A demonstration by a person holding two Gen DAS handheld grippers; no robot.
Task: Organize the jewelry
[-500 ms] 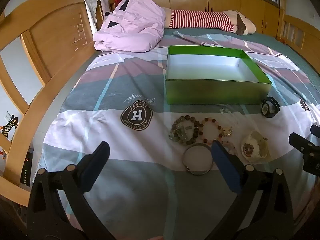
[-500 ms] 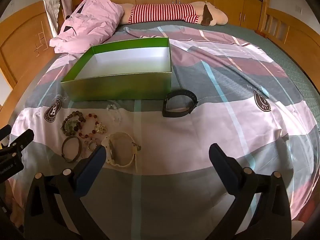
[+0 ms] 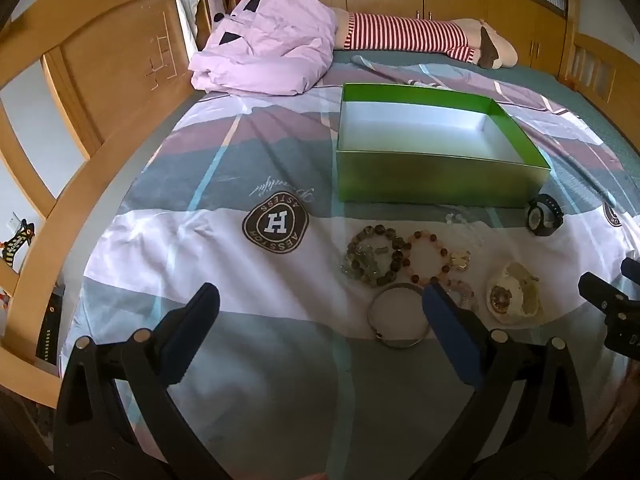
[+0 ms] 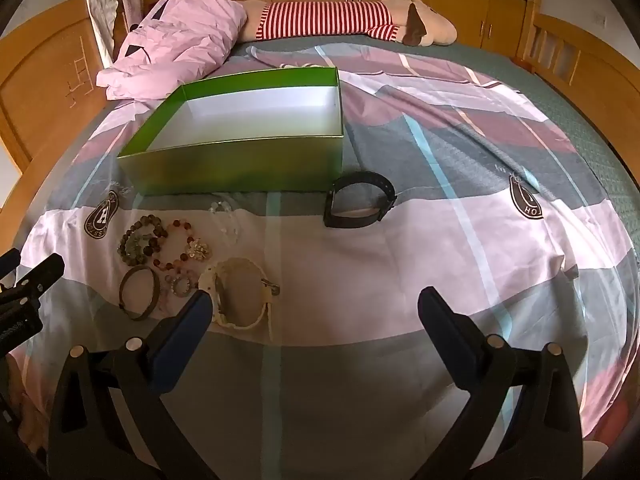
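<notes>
An empty green box with a white inside stands on the bed. In front of it lies a cluster of jewelry: a dark bead bracelet, a reddish bead bracelet, a metal bangle, a cream watch and a black watch. My left gripper hovers open above the sheet, left of the bangle. My right gripper hangs open, its left finger beside the cream watch. Neither holds anything.
A striped bedsheet covers the bed. A crumpled pink quilt and a red-striped plush toy lie at the far end. A wooden bed frame runs along the left, wooden cabinets behind.
</notes>
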